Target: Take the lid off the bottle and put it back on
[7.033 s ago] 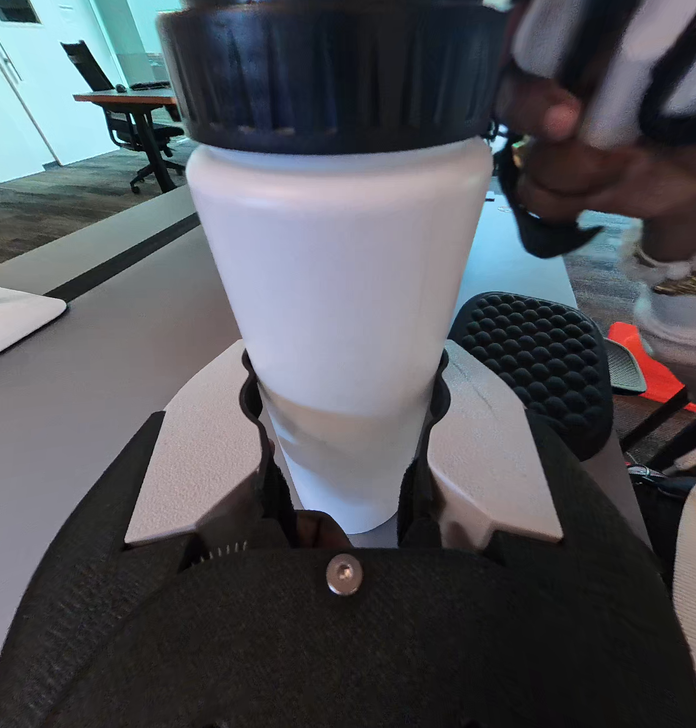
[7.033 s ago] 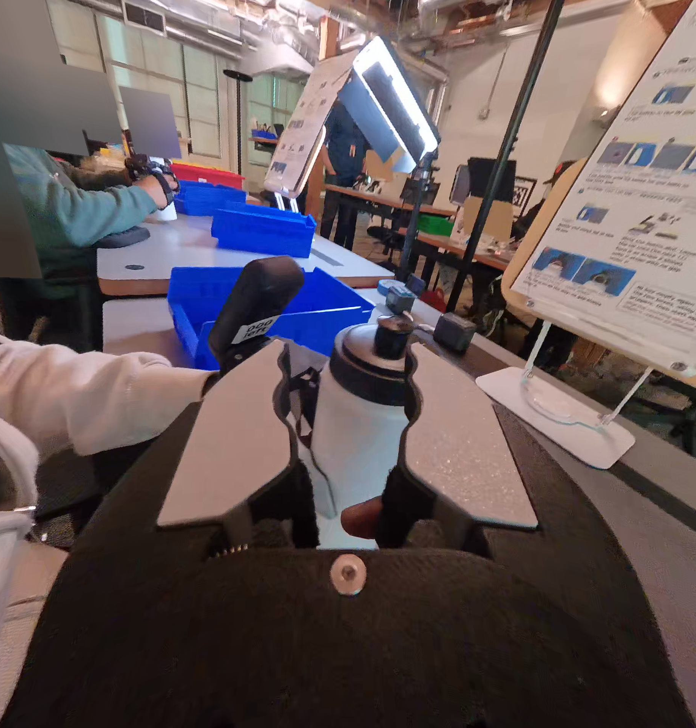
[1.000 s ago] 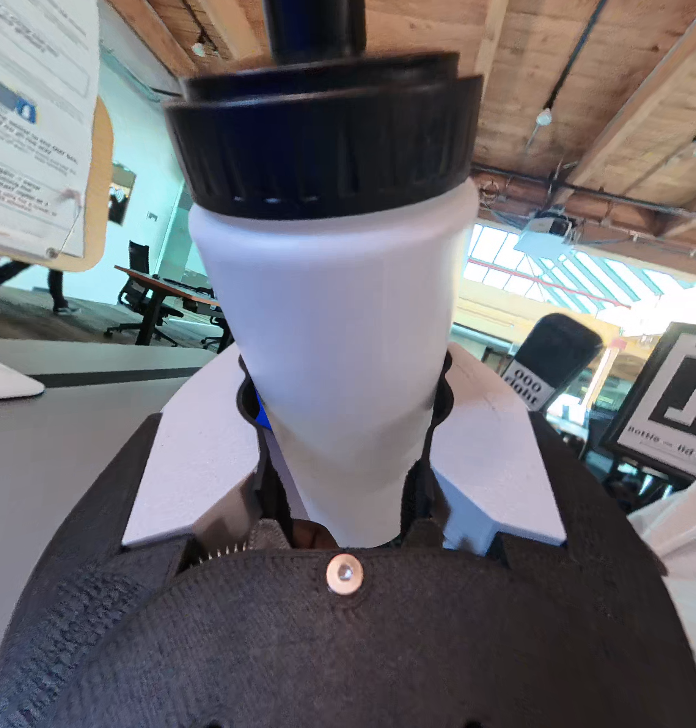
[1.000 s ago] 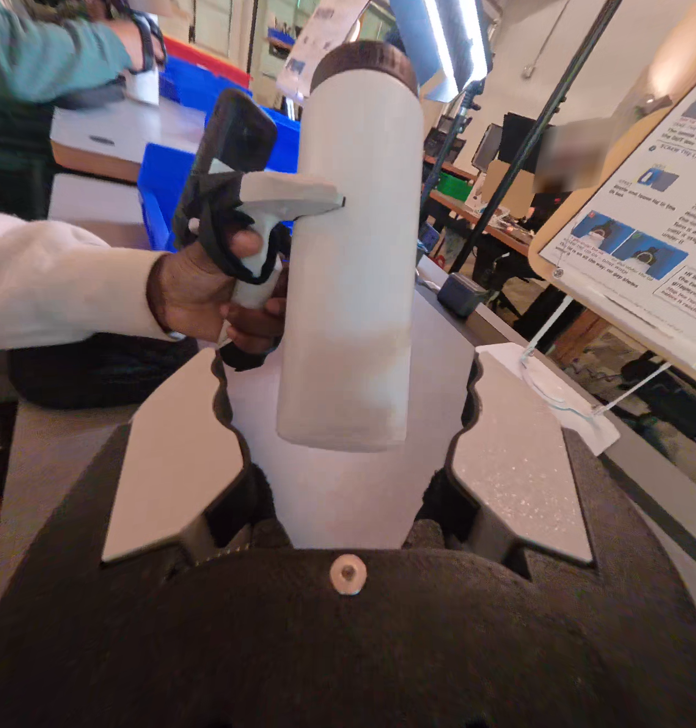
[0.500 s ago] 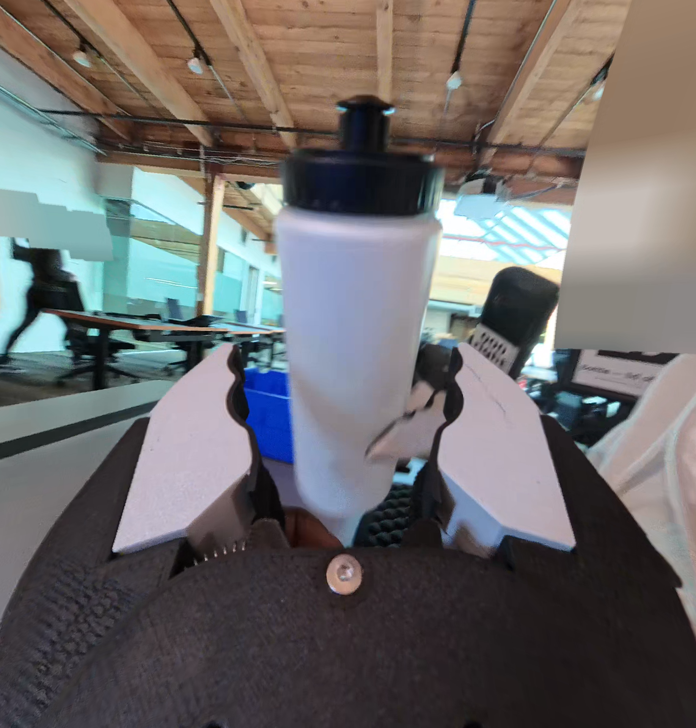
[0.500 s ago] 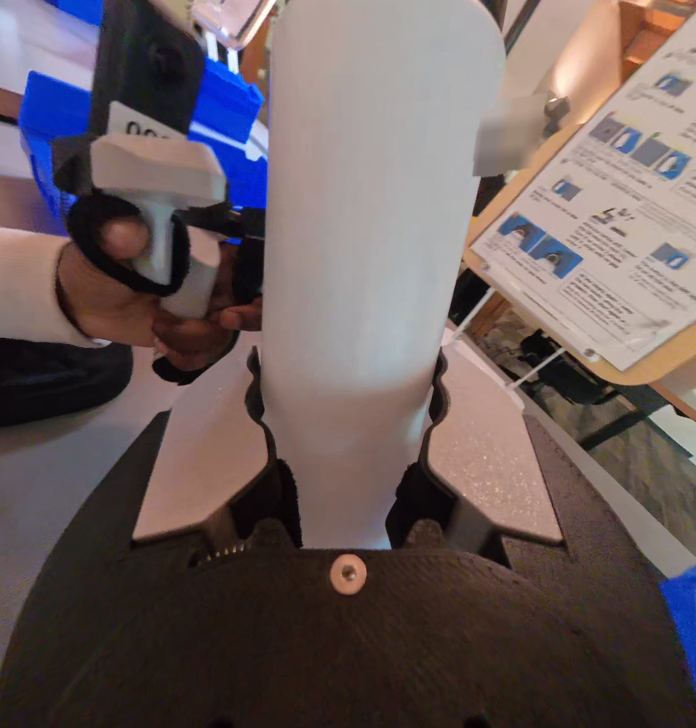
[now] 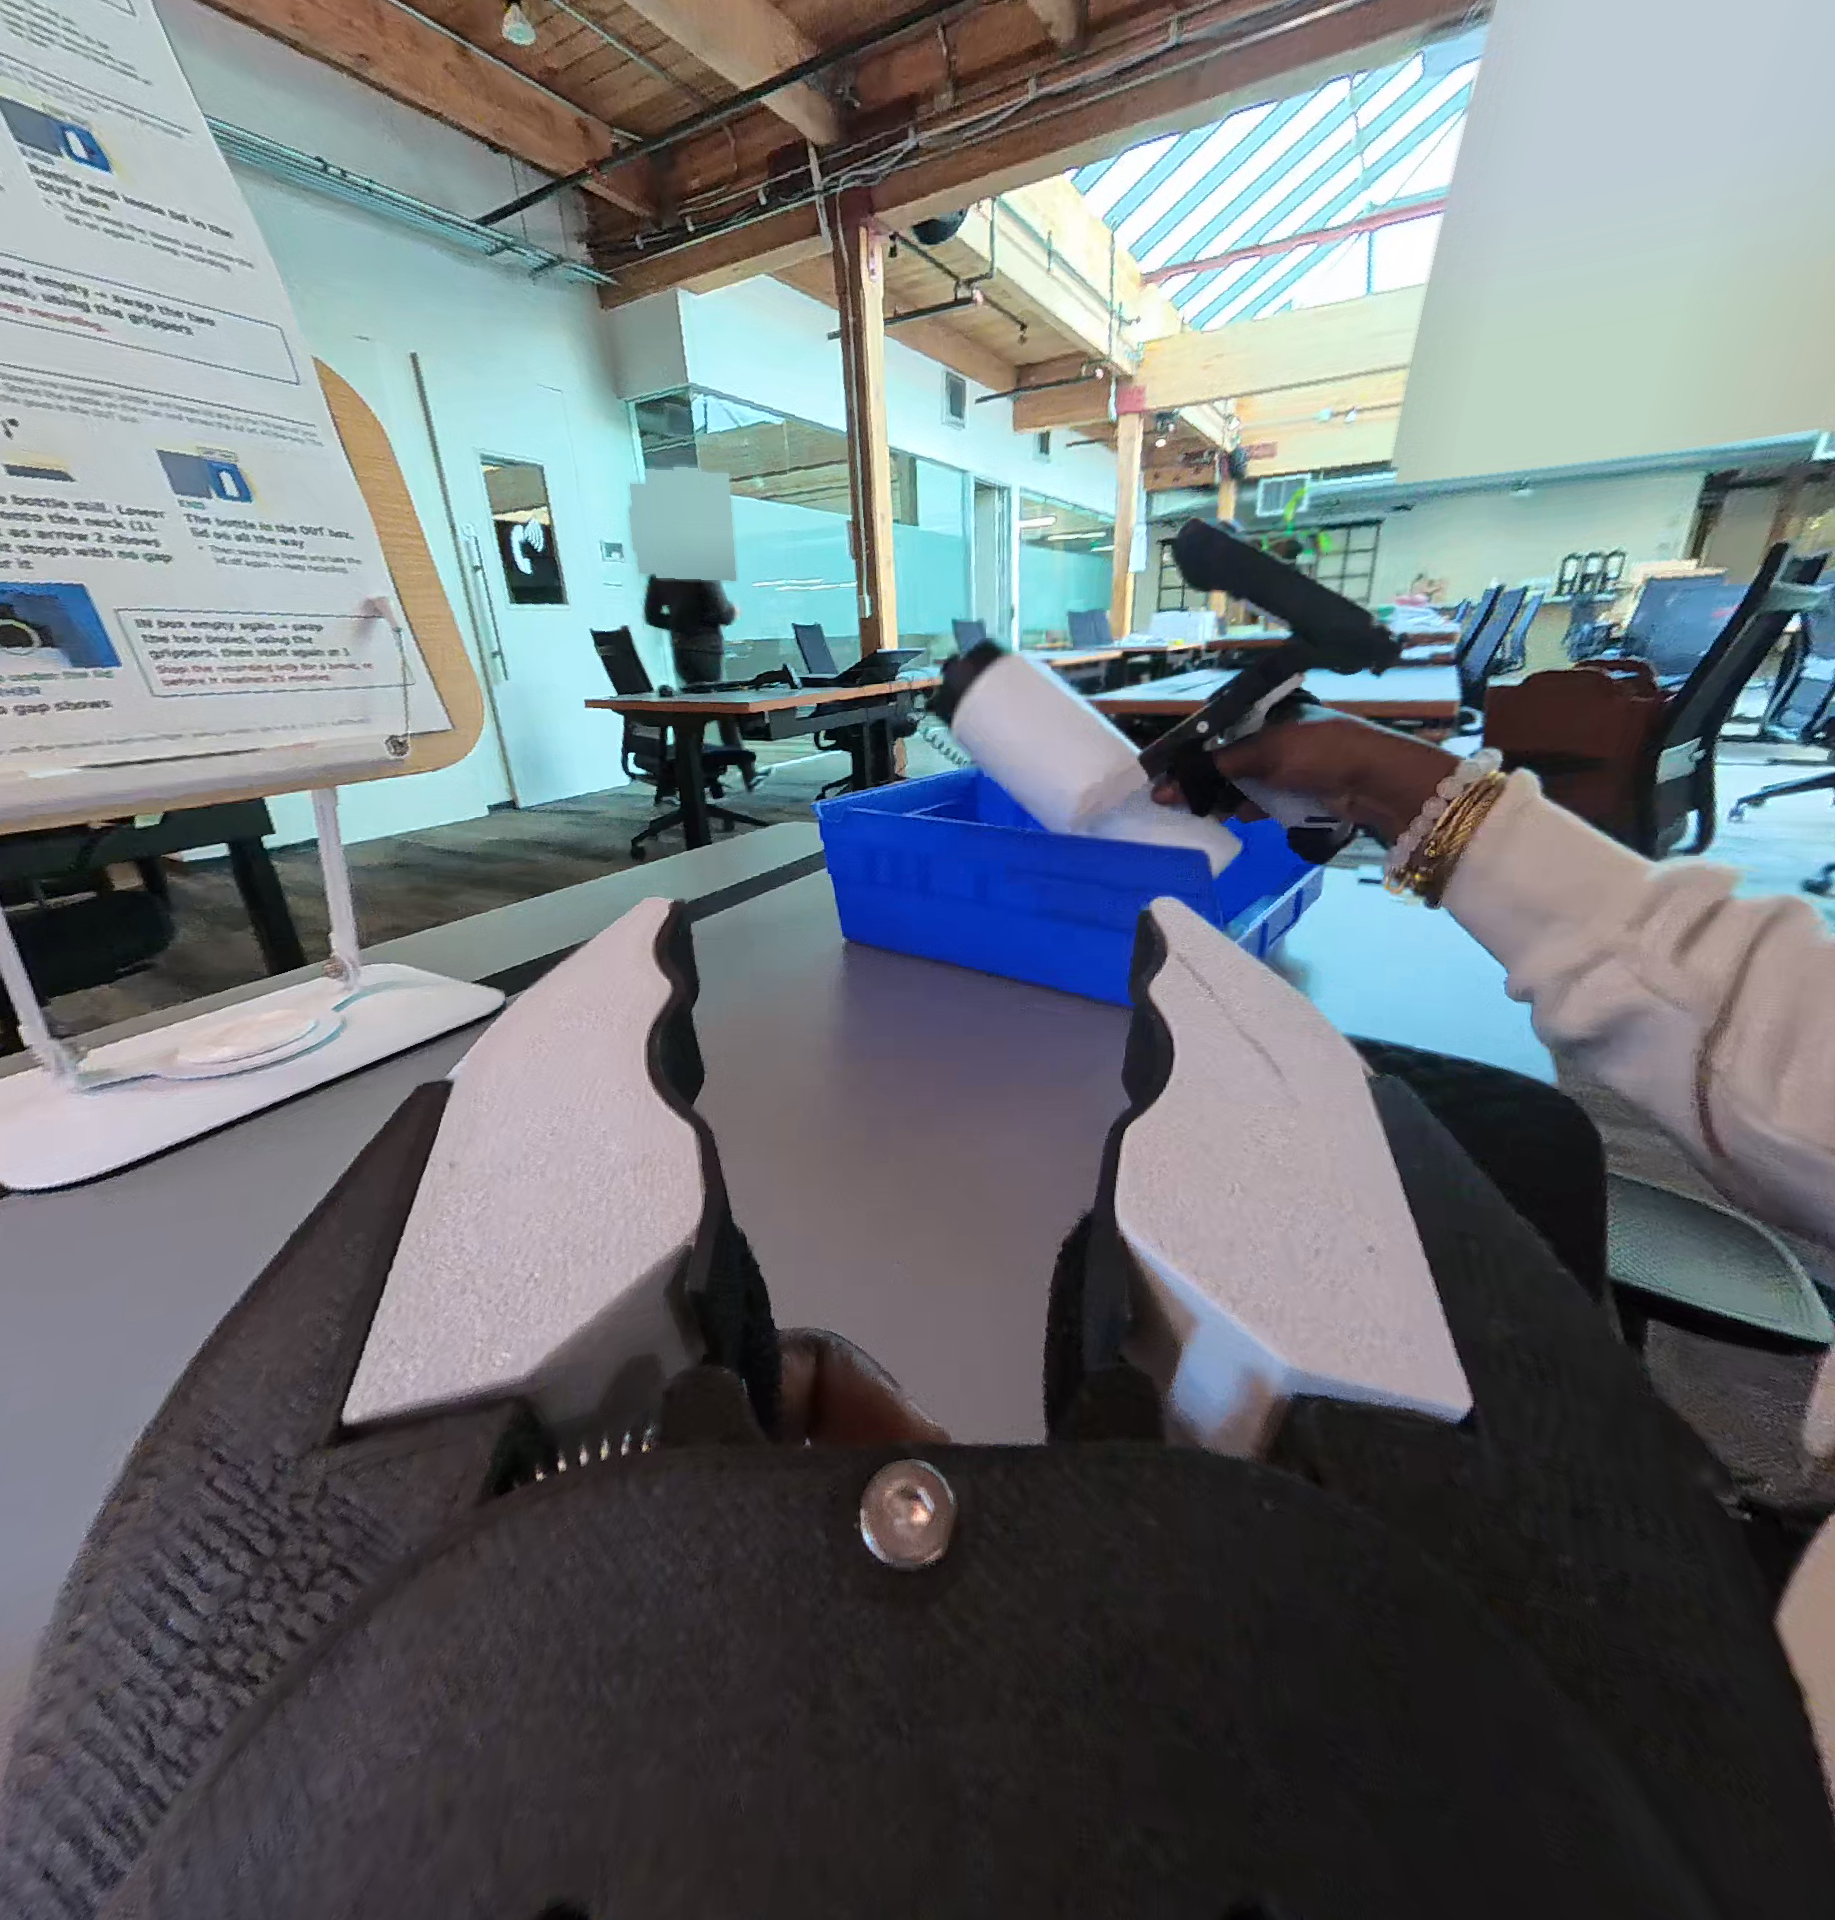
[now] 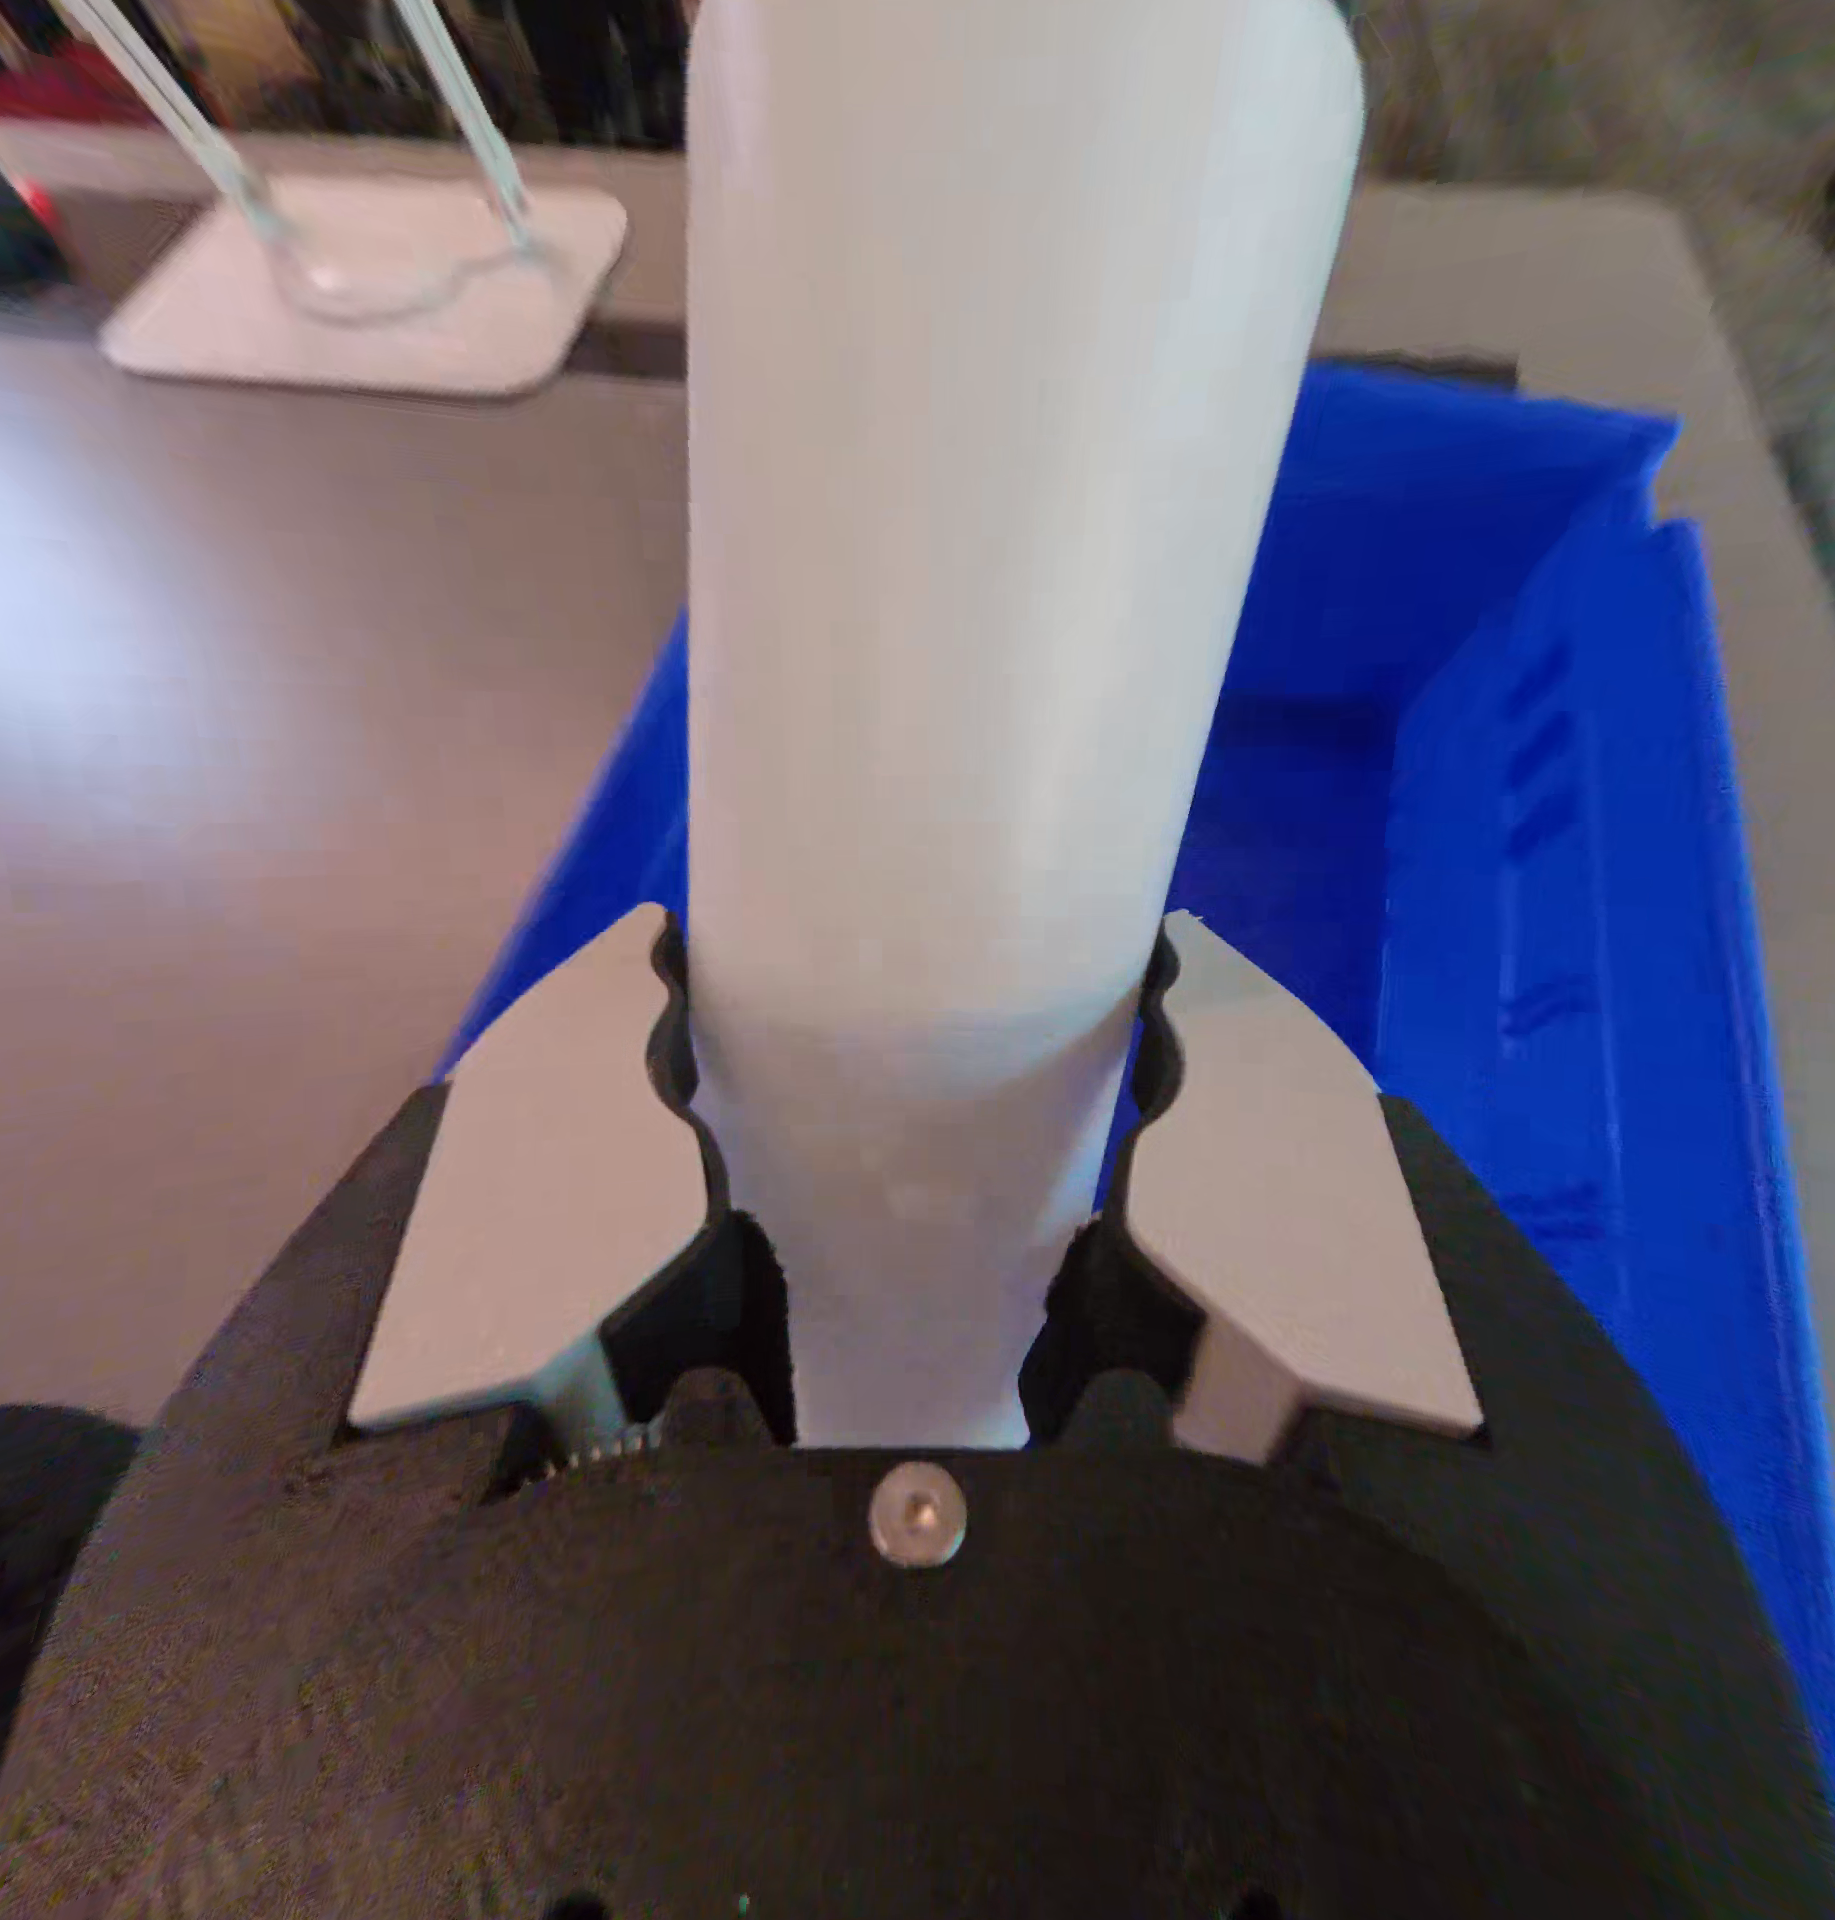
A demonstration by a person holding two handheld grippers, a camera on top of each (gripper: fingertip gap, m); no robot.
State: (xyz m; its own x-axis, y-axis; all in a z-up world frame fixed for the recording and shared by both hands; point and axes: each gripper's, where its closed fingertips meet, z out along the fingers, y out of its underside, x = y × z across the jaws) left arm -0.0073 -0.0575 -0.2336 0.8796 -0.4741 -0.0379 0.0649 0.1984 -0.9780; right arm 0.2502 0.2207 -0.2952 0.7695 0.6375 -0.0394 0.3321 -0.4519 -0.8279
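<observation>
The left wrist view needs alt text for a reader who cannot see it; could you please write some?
Open, empty left tongs hover above a grey table. Beyond them, the right tongs, held in a hand, hold a white bottle with its black lid on, tilted over a blue bin.

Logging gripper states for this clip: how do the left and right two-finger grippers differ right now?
The left gripper is open with nothing between its grey fingers; the right gripper is shut on the white plastic bottle. The left hangs over bare grey tabletop, while the right holds the bottle tilted over the blue plastic bin. Both share grey wavy-edged fingers on black bodies.
</observation>
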